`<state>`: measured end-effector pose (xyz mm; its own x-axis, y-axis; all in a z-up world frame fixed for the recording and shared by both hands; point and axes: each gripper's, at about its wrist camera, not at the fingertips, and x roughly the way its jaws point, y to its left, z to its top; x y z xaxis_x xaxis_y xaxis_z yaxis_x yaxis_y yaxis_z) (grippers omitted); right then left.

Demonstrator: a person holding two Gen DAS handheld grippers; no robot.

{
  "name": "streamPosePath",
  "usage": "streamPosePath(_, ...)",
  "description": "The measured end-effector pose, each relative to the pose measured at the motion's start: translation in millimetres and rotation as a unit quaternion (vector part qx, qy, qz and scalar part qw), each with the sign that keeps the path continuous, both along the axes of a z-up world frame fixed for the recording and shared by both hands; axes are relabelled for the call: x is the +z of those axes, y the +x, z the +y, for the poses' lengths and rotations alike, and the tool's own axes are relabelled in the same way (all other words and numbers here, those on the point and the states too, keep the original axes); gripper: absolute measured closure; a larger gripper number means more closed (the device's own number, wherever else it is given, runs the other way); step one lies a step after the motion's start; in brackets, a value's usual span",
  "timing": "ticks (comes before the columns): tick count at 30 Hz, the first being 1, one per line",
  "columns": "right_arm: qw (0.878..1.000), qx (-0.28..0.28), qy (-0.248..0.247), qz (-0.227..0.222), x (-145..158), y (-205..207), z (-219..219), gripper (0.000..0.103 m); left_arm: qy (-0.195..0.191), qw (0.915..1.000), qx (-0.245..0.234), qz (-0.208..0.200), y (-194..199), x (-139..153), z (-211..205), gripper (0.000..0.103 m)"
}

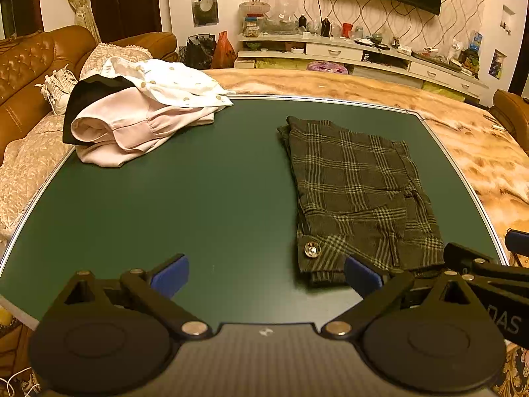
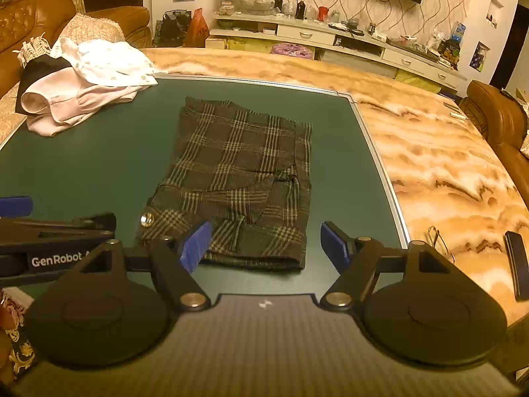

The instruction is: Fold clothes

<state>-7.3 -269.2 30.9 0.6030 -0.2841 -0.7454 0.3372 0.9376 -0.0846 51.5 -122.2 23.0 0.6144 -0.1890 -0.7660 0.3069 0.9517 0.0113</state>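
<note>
A dark plaid garment (image 1: 360,192) (image 2: 244,178) lies folded flat on the green mat (image 1: 185,198) (image 2: 82,165), its metal button (image 1: 312,249) (image 2: 147,220) at the near left corner. My left gripper (image 1: 264,276) hovers open just left of the garment's near edge, with nothing between its blue pads (image 1: 172,274). My right gripper (image 2: 267,246) stands open over that near edge, pads apart and clear of the cloth. A heap of white, pink and black clothes (image 1: 142,112) (image 2: 82,82) sits at the mat's far left corner.
The mat lies on a marbled orange table (image 1: 479,152) (image 2: 446,165). Glasses (image 2: 439,238) and a dark phone (image 2: 517,264) rest on the table right of the mat. A brown sofa (image 1: 33,76) stands far left, a chair (image 2: 496,125) at right.
</note>
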Motion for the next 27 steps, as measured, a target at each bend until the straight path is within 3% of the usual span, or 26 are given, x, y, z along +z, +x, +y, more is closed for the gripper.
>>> streamPosePath(23,0.999,-0.038,0.0,-0.002,-14.1,-52.3,12.6,0.022,-0.026,0.9994,-0.012,-0.018,-53.8,-10.2,13.8,0.0)
streamPosePath(27,0.999,-0.043,0.021,-0.001,-19.8,-58.1,11.0,0.022,-0.027,0.9993,-0.013,-0.02,-57.4,-11.5,15.0,0.0)
